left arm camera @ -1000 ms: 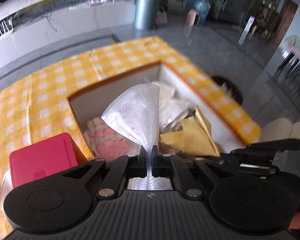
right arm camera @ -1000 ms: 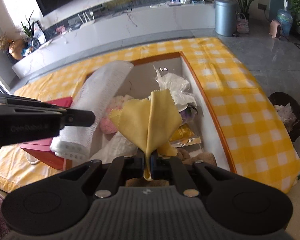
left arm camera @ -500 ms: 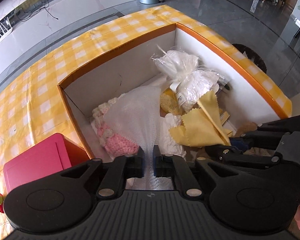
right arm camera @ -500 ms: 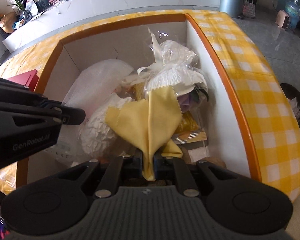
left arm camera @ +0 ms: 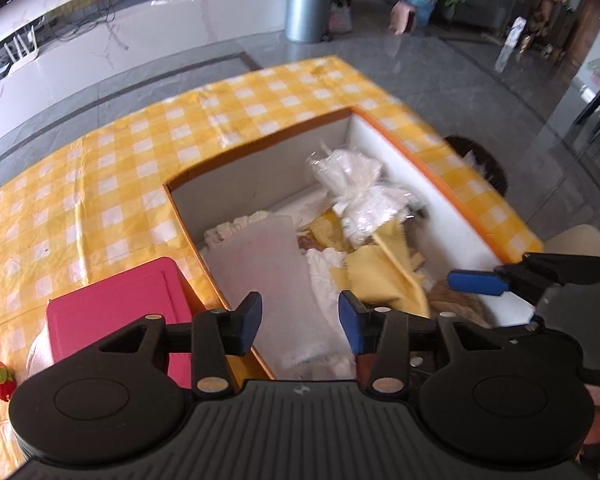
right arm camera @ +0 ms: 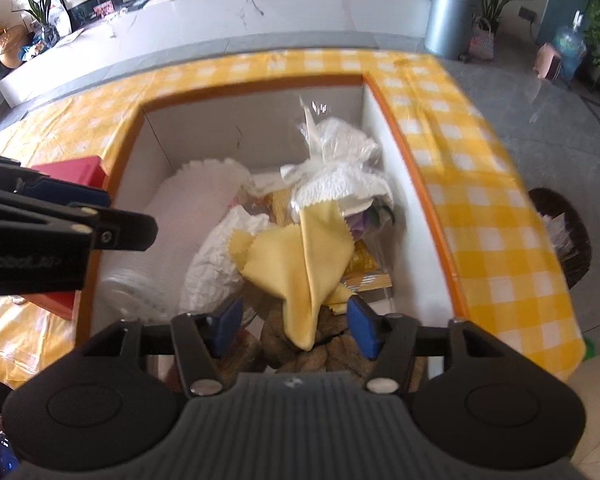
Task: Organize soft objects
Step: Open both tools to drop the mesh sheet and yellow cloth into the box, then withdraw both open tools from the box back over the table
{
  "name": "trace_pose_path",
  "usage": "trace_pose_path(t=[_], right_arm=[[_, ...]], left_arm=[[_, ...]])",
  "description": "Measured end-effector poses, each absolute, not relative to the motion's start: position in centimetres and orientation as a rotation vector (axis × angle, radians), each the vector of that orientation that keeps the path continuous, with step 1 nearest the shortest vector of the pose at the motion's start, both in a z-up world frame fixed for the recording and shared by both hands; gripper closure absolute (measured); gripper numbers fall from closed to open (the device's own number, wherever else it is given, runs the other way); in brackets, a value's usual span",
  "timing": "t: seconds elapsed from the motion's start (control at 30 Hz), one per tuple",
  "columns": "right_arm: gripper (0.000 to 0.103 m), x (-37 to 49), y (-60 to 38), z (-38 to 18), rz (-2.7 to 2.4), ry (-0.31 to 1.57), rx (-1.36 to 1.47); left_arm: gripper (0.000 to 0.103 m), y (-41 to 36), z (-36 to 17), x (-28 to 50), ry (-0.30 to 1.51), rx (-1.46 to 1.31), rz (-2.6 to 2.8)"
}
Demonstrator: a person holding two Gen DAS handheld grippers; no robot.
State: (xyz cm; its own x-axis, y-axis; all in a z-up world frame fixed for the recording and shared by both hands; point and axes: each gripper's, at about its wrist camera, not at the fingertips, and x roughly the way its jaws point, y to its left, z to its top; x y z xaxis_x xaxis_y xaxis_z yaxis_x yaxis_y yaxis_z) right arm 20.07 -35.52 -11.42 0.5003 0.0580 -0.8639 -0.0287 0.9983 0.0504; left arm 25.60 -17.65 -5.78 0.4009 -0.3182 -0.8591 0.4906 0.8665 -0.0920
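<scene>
Both grippers have let go: a second ago each pinched a cloth above the box [left arm camera: 452, 196], and now the cloths lie inside it. On the left, the left gripper [left arm camera: 299, 317] is opening, its jaws released over the white mesh [left arm camera: 264, 272], which rests flat along the box's left side. To the right, the right gripper [right arm camera: 294, 325] is opening too, with the yellow cloth [right arm camera: 300, 256] draped loose between its pads. Two cloths dropped, two grippers free; judging by this, both placements look done. One pink box [left arm camera: 116, 312] stands outside.
</scene>
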Motion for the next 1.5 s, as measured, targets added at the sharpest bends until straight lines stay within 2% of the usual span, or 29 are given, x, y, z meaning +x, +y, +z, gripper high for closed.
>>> trace_pose_path(t=[0.27,0.4,0.47,0.87,1.4,1.5], right_arm=[[0.041,14.9,-32.8,-7.1,0.046,0.871,0.017],[0.028,11.1,-30.0,-5.9,0.086,0.761,0.016],[0.025,9.5,-28.3,-6.1,0.121,0.744,0.028],[0.022,3.8,-19.0,-9.9,0.22,0.789,0.066],[0.022,3.1,-9.6,-12.4,0.294,0.828,-0.067],[0.014,3.9,-8.6,-12.7,0.311,0.866,-0.039]], left_arm=[[0.052,-13.1,-1.7,19.4,0.812,0.145,-0.542],[0.052,-10.3,-1.1,15.7,0.71,0.168,-0.49],[0.052,-8.7,-1.2,14.2,0.686,0.165,-0.457],[0.052,1.8,-4.9,9.0,0.757,0.088,-0.269],[0.052,14.1,-8.3,5.8,0.797,-0.115,-0.153],[0.052,15.2,-8.5,6.3,0.8,-0.146,-0.155]])
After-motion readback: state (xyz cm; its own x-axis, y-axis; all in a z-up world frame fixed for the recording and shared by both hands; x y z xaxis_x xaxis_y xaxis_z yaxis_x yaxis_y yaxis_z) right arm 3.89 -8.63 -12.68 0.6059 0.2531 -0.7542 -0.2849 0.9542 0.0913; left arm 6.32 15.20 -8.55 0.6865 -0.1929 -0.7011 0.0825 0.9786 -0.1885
